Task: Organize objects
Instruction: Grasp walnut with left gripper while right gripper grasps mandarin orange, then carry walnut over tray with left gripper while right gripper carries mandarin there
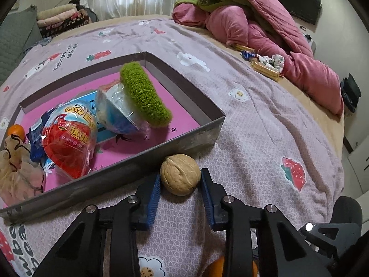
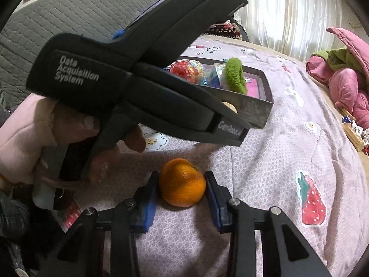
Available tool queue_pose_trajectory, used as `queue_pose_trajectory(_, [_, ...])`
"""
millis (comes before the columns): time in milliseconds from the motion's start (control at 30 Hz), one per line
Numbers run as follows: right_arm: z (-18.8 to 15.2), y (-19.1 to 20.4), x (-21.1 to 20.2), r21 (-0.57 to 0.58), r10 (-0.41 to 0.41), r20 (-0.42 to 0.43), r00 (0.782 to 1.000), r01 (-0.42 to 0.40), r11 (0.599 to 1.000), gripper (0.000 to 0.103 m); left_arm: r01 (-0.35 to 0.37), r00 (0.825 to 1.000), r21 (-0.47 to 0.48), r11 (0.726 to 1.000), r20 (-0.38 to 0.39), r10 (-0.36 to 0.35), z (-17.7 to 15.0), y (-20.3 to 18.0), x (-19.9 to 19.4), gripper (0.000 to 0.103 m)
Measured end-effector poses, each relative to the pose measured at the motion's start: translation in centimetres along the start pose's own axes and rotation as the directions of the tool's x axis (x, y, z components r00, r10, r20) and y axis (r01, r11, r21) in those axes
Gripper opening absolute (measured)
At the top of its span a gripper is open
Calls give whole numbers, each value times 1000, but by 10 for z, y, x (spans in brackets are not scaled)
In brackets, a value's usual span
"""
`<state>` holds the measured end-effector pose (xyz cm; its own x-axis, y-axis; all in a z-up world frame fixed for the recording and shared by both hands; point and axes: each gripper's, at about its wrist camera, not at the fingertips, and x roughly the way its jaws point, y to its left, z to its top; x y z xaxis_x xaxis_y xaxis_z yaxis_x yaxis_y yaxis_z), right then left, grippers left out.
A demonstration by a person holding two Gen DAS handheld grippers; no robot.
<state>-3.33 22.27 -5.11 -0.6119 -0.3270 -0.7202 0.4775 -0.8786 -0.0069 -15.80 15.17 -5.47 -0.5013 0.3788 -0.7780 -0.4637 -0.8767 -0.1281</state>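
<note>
A walnut point(image 1: 180, 175) rests on the mauve bedspread just outside the near wall of a shallow grey box point(image 1: 196, 136). My left gripper point(image 1: 180, 173) has its blue pads against both sides of the nut. On the bedspread closer to me lies a tangerine point(image 2: 182, 183), and my right gripper point(image 2: 182, 173) is shut on it, pads touching either side. In the box lie a green scrunchie point(image 1: 145, 97), a red-and-blue wrapped egg toy point(image 1: 69, 143), a blue wrapped toy point(image 1: 115, 110) and another small orange point(image 1: 16, 131). In the right wrist view the left tool's body point(image 2: 138, 80) and the hand point(image 2: 27, 133) holding it fill the upper left.
A heaped pink quilt point(image 1: 265, 27) with green cloth lies at the bed's far right. Wrapped snacks point(image 1: 265, 68) sit beside it. Folded blankets point(image 1: 62, 16) are stacked at the back left, before white curtains. A grey quilted headboard point(image 2: 69, 11) stands to the left.
</note>
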Motion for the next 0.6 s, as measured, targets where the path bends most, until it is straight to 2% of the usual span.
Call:
queue_pose_trajectory(133, [0,-7,-6,30,-14,13,1000,14,999,39,-4,999,-3,1000,33,4,1,1,-12,34])
queue_pose_trajectory(333, [3,-22,-17,99,-37,60,997,31,995,39,-47,994,3,999,98,47,-2,2,-45,34])
queue_pose_trajectory(500, [13,-27,-28,134,-62,125,990,45,990,39,-94,982,-5,996,161,93,-7,7,-78,34])
queue_pose_trajectory(600, [22,-30,-31,131,-82,149,985,62,989,39,-142,969,-10,990,202,142,-8,11,-95,34])
